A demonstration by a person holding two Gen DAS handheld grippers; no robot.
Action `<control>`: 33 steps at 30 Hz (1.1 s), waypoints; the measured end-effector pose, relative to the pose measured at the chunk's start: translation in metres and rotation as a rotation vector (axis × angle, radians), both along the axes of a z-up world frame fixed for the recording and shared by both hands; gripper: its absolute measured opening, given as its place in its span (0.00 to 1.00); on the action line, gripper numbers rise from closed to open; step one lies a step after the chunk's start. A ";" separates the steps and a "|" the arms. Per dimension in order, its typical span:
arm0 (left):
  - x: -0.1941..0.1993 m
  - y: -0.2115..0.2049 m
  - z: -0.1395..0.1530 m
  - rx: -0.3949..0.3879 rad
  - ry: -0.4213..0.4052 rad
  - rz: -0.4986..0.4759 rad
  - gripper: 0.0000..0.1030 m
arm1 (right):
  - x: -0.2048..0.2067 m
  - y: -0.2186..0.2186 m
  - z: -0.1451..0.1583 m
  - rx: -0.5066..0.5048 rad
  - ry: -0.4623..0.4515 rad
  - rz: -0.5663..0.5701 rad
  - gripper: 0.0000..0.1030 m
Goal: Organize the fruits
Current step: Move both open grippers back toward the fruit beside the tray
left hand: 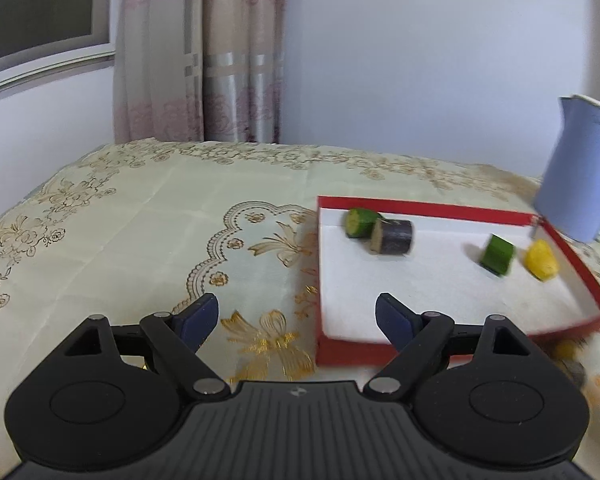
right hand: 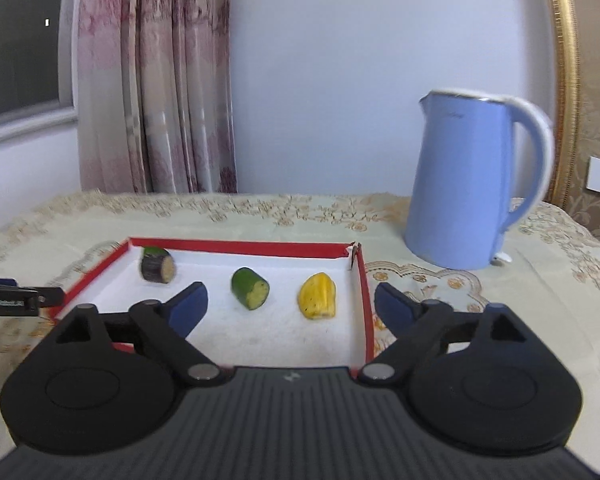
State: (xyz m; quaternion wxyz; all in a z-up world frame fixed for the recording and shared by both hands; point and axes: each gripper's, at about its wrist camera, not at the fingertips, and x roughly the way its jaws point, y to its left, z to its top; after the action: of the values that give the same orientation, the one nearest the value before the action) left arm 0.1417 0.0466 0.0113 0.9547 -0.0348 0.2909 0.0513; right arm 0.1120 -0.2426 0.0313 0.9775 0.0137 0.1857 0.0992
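The right gripper (right hand: 290, 306) is wide open and holds nothing. Just past its tips, a green piece (right hand: 250, 288) and a yellow piece (right hand: 317, 295) lie in the red tray (right hand: 236, 247). A dark purple piece (right hand: 157, 268) sits in the far left corner.

The left gripper (left hand: 296, 318) is wide open too, with nothing in it. It sits over the tray's near left corner.

The tray rests on a flowery tablecloth (right hand: 520, 304). A blue kettle (right hand: 464, 184) stands beside it. Pink curtains (right hand: 156, 80) hang behind.
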 end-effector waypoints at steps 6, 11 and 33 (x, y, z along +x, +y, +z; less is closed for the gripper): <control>-0.028 -0.021 -0.011 0.076 0.004 -0.193 0.84 | -0.041 -0.006 -0.015 0.048 -0.046 0.011 0.96; -0.028 -0.047 -0.024 0.181 0.004 -0.265 0.84 | -0.038 -0.012 -0.028 0.102 -0.011 0.000 0.97; -0.008 -0.053 -0.035 0.081 0.039 -0.326 0.56 | -0.038 -0.027 -0.049 0.279 -0.085 -0.038 0.98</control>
State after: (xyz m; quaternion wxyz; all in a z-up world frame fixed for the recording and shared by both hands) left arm 0.1338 -0.0062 -0.0240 0.9452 0.0525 0.3090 -0.0916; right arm 0.0735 -0.2701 -0.0178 0.9748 0.1488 0.1285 0.1058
